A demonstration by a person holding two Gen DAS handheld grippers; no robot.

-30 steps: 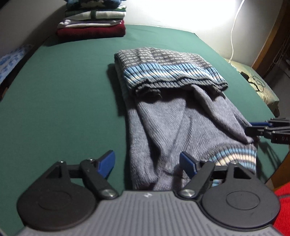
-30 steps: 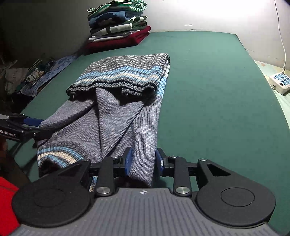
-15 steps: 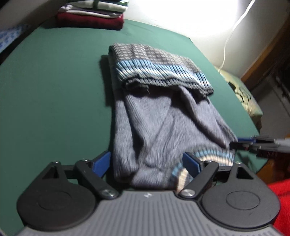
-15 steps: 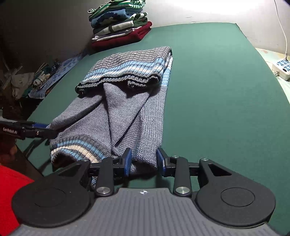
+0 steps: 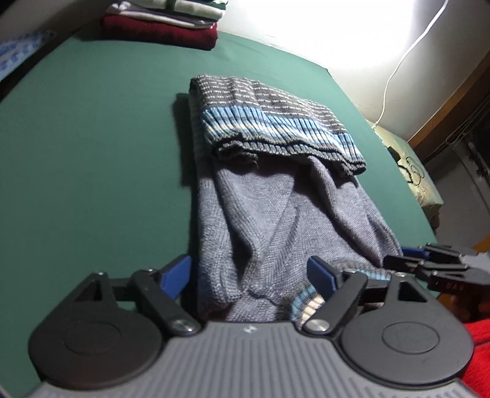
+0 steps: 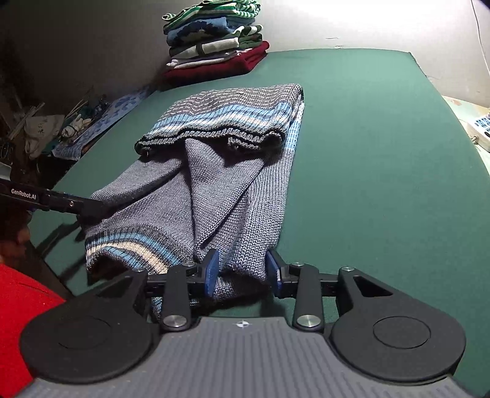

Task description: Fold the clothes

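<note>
A grey knit sweater with blue and white striped bands lies partly folded on the green table; it also shows in the right wrist view. My left gripper is open, its blue pads either side of the sweater's near edge. My right gripper is shut on a bunched near corner of the sweater. The right gripper also shows at the right of the left wrist view, and the left gripper at the left of the right wrist view.
A stack of folded clothes stands at the table's far corner, also seen in the left wrist view. Clutter lies on the floor left of the table. A power strip and white cable are at the right.
The left gripper has moved forward so its open pads now straddle the sweater's near edge. The right gripper keeps its hold and has drawn the near corner slightly up and in.
</note>
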